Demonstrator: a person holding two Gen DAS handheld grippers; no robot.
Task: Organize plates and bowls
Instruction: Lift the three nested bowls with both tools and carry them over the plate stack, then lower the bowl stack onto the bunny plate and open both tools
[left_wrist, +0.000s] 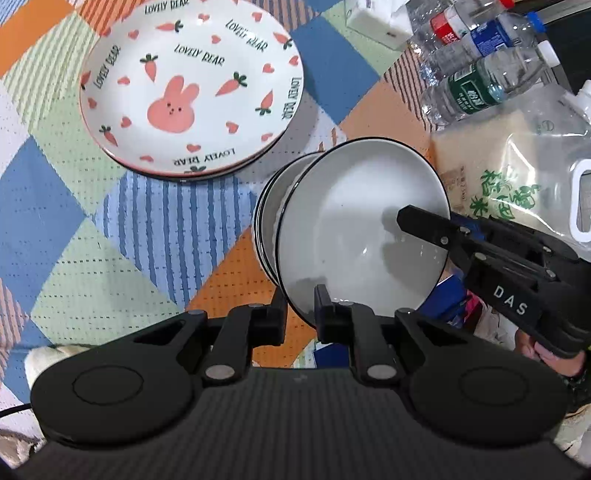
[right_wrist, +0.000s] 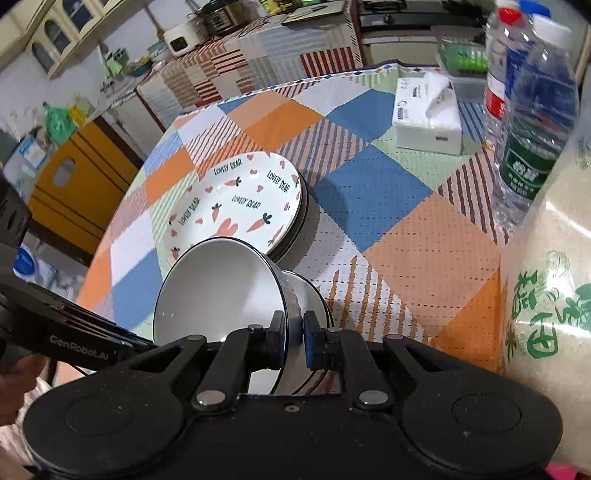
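A white bowl with a black rim is tilted on its side over another such bowl. My left gripper is shut on its near rim. My right gripper grips the bowl's far-right rim. In the right wrist view my right gripper is shut on the rim of the tilted bowl, with the lower bowl behind it. A stack of plates topped by a pink rabbit-and-carrot plate lies on the patchwork tablecloth beyond; it also shows in the right wrist view.
Several water bottles and a clear rice bag stand at the right. A white tissue box sits at the table's far side. The table edge drops off at the left, with cabinets beyond.
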